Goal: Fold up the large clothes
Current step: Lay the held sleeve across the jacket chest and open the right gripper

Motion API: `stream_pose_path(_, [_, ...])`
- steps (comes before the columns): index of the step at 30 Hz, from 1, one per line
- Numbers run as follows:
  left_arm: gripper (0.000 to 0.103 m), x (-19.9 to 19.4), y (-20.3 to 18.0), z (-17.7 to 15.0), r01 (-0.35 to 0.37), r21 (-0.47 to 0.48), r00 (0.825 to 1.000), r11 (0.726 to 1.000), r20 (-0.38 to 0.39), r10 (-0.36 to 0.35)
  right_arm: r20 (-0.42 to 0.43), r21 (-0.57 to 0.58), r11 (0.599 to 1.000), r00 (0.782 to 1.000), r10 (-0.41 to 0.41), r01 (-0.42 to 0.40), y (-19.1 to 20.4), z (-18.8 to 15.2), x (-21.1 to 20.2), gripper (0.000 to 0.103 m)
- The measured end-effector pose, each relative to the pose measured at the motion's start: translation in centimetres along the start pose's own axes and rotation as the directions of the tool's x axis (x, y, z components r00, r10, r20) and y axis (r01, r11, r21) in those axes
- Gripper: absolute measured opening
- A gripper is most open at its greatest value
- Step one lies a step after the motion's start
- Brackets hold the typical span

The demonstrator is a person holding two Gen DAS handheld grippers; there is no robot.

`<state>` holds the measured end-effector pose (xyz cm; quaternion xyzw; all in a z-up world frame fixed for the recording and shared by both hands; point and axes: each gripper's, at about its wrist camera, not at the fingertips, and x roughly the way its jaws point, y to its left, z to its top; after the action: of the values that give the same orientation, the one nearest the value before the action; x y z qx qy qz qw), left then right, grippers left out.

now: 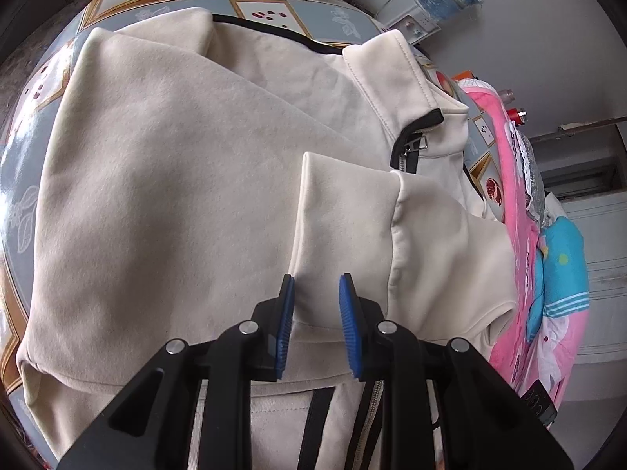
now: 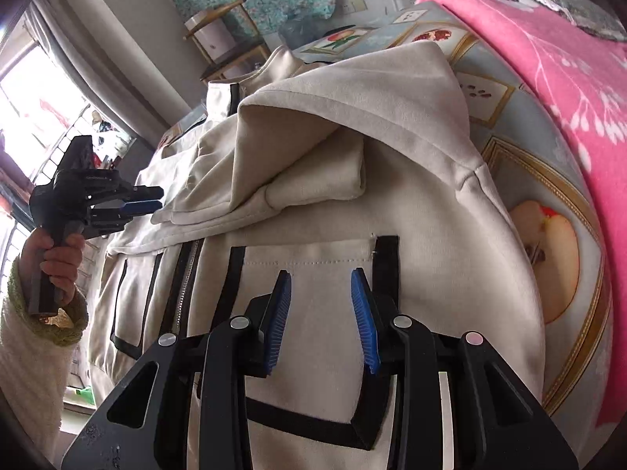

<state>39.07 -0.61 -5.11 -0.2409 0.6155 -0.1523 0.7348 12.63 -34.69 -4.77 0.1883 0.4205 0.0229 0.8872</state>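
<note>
1. I am holding my left gripper [image 1: 315,280] over the cream fleece zip-up jacket [image 1: 176,164], which is lying on the fruit-patterned table [image 1: 254,11]; its jaws are slightly parted, pinching nothing.
2. I am hovering my right gripper [image 2: 320,276] over the black-trimmed pocket [image 2: 313,313], jaws spread and empty.
3. I judge both sleeves are folded in; next I should be gripping the hem evenly at both sides.
4. I am counting one jacket, two grippers, one pink blanket [image 2: 548,78].

The worktop [image 2: 521,133], covered in a fruit-patterned cloth, carries a cream jacket [image 2: 411,211] spread beneath both tongs and pink bedding [image 2: 548,62] right of the right tongs.
</note>
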Motion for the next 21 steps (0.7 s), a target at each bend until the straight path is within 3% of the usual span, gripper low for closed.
stream_pose_path(4, [0.025, 0.4, 0.1, -0.3, -0.023, -0.012, 1.000, 1.000, -0.016, 0.023, 0.005, -0.005, 1.000, 1.000, -0.001, 0.001, -0.1, -0.4, 0.1, 0.036])
stream_pose_path(8, [0.035, 0.6, -0.5, -0.3, -0.025, -0.001, 1.000, 1.000, -0.012, 0.025, 0.013, 0.000, 1.000, 1.000, 0.007, -0.007, -0.2, -0.3, 0.4, 0.041])
stream_pose_path(12, [0.036, 0.7, -1.0, -0.5, -0.056, 0.019, 0.998, 0.998, -0.001, 0.056, 0.026, -0.008, 1.000, 1.000, 0.004, -0.003, 0.2, -0.4, 0.7, 0.043])
stream_pose_path(14, [0.030, 0.8, -1.7, -0.8, -0.105, 0.065, 0.994, 0.992, 0.009, 0.104, 0.029, -0.013, 1.000, 1.000, -0.002, 0.003, 0.4, -0.4, 0.8, 0.043])
stream_pose_path(15, [0.018, 0.9, -2.2, -0.9, -0.139, 0.105, 0.990, 0.985, 0.015, 0.139, 0.030, -0.014, 1.000, 1.000, -0.004, 0.005, 0.5, -0.4, 0.8, 0.043])
stream_pose_path(16, [0.012, 1.1, -2.5, -1.1, -0.163, 0.147, 0.987, 0.976, 0.016, 0.162, 0.029, -0.014, 1.000, 1.000, -0.004, 0.005, 0.4, -0.4, 0.8, 0.043])
stream_pose_path(21, [0.006, -1.9, -3.8, -1.6, -0.162, 0.242, 0.983, 0.957, 0.127, 0.134, 0.023, -0.015, 1.000, 1.000, -0.012, 0.013, 0.4, -0.4, 0.7, 0.043])
